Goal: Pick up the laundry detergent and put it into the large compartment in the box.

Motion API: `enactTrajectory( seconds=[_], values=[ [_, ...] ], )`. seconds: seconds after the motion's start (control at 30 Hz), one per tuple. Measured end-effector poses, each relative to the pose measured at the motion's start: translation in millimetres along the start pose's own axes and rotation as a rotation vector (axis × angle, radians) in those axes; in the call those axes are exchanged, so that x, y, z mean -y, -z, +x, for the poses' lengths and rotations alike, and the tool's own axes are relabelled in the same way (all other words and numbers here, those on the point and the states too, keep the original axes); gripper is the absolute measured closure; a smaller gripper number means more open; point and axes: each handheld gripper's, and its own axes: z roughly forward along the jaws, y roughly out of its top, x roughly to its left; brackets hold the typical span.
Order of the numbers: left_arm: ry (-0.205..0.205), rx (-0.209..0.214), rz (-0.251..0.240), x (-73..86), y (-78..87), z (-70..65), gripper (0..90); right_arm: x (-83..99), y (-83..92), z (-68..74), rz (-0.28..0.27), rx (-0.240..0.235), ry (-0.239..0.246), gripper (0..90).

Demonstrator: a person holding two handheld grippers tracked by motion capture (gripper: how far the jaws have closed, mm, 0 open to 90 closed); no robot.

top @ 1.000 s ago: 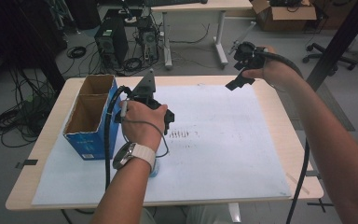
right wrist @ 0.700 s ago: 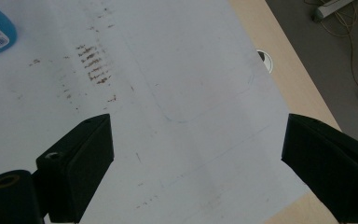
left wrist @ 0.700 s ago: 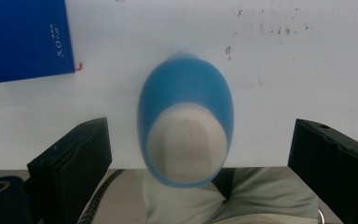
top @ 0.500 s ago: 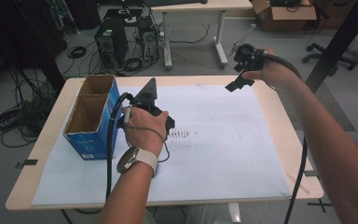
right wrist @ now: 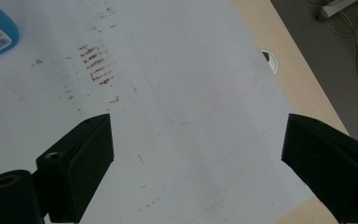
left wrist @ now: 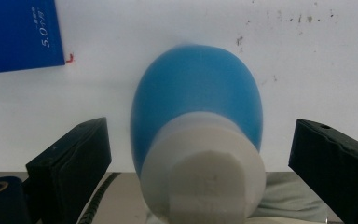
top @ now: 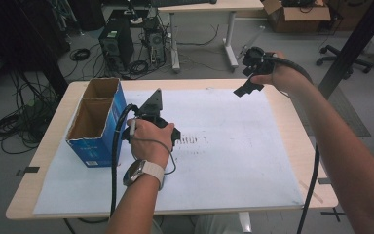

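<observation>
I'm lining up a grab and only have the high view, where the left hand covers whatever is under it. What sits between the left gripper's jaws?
Observer: A blue bottle with a white cap lies on the white sheet, cap end toward the left gripper.
Operator: Jaws closed on it?
Observer: No, they stand wide, a clear gap on each side of the bottle.
Operator: And the right gripper?
Observer: The right gripper is open over bare sheet, beside brown smudges.
</observation>
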Motion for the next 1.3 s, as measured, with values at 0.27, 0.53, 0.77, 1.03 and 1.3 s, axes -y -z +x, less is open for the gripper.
enactTrajectory(
  seconds=[0.27,0.53,0.77,1.03,1.3],
  values=[
    [0.006,0.001,0.002,-0.4,-6.2,1.5,6.2,-0.2,0.7,1.2,0.002,0.001,0.002,8.9],
    [0.016,0.002,0.004,-0.4,-10.0,4.8,7.9,-0.2,1.8,0.5,0.001,0.0,0.0,9.0],
    [0.015,0.011,0.014,-1.7,-13.7,5.8,10.4,-2.3,1.3,1.3,0.002,0.0,0.005,9.0],
    [0.017,0.015,0.02,-2.6,-14.2,5.6,15.0,-3.7,-1.6,3.4,0.009,-0.002,0.012,9.0],
    [0.032,0.017,0.005,-2.8,-13.2,7.4,20.8,-3.1,-3.2,3.6,0.014,-0.003,0.011,9.0]
  ],
)
